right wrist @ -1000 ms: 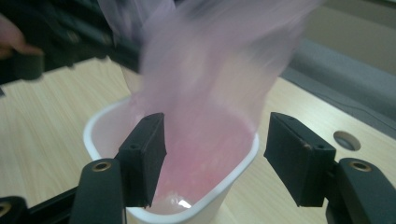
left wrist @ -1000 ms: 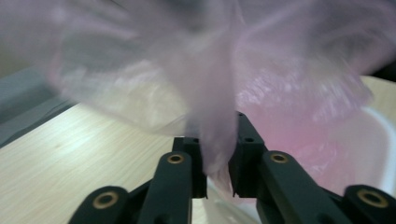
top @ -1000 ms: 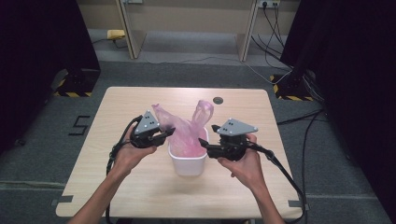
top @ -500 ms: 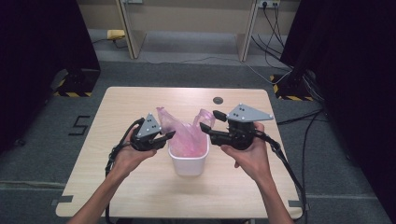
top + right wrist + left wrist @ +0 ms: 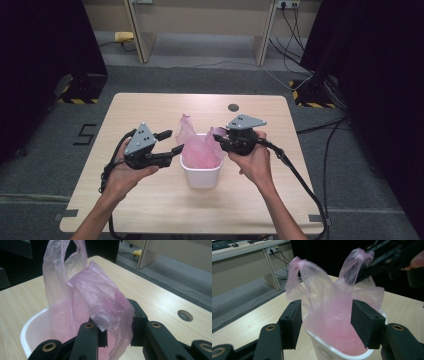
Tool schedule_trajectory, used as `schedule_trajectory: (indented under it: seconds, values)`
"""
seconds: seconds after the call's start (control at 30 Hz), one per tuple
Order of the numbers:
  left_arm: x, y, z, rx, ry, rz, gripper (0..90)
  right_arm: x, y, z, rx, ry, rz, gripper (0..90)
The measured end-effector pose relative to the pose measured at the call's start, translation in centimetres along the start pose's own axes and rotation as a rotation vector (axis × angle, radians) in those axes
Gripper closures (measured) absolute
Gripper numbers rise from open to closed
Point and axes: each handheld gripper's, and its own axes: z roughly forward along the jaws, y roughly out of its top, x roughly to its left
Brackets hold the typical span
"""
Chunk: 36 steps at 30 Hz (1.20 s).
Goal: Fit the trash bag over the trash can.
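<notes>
Since the earlier frames the left gripper (image 5: 169, 143) has drawn back from the pink plastic bag (image 5: 200, 148) and now sits just beside the white bin (image 5: 202, 172), jaws spread and empty, the bag straight ahead between them. The right gripper (image 5: 218, 137) pinches the bag's right handle (image 5: 105, 307) — jaws pressed on the film. The bag sits inside the bin at mid-table, its free left handle (image 5: 186, 126) upright — nearer the left gripper, probably its next grasp.
</notes>
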Motion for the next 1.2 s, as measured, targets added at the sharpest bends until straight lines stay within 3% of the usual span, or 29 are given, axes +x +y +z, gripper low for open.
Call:
schedule_trajectory:
  seconds: [0.13, 0.23, 0.27, 0.3, 0.33, 0.43, 0.6, 0.7, 0.8, 0.93, 1.07, 1.2]
  values:
    - [0.2, 0.7, 1.7, 0.003, 0.011, -0.035, 38.8, 0.2, 0.0, 0.0, 0.003, 0.001, 0.0, 72.9]
    - [0.7, 0.9, 3.2, -0.003, -0.018, -0.098, 40.4, 0.1, 0.0, -0.1, 0.003, -0.003, 0.002, 71.9]
    - [0.9, 0.9, 3.6, -0.01, -0.037, -0.109, 45.8, 0.0, -0.1, -0.1, 0.004, -0.005, 0.0, 71.9]
    - [1.0, 0.6, 3.9, -0.026, -0.077, -0.088, 58.4, -0.1, -0.1, -0.2, 0.008, -0.005, -0.001, 71.9]
    - [1.0, 0.5, 4.0, -0.027, -0.086, -0.08, 77.6, -0.3, -0.2, -0.3, 0.012, -0.008, 0.0, 72.0]
    - [1.1, -0.2, 3.7, -0.017, -0.089, -0.073, 89.6, -0.7, -0.7, -0.6, 0.026, -0.013, 0.004, 73.1]
    - [0.9, -2.8, 1.2, -0.007, -0.135, -0.103, 90.0, -1.4, -2.2, -1.8, 0.055, -0.024, 0.014, 77.7]
    - [0.3, -4.8, 0.0, 0.016, -0.153, -0.113, 90.0, -1.0, -3.4, -2.5, 0.086, -0.014, -0.007, 80.8]
    - [0.0, -6.7, -0.8, 0.029, -0.182, -0.151, 90.0, -0.4, -4.3, -2.9, 0.103, 0.0, -0.016, 82.8]
    - [-0.4, -8.2, -1.1, 0.048, -0.208, -0.163, 90.0, 0.4, -5.3, -3.2, 0.122, 0.021, -0.033, 85.5]
    - [-0.3, -8.5, -0.8, 0.055, -0.203, -0.167, 90.0, 0.8, -6.1, -2.9, 0.17, 0.0, -0.069, 86.3]
    - [-0.1, -9.1, -0.1, 0.074, -0.197, -0.175, 90.0, 0.6, -7.1, -2.2, 0.209, 0.009, -0.066, 87.4]
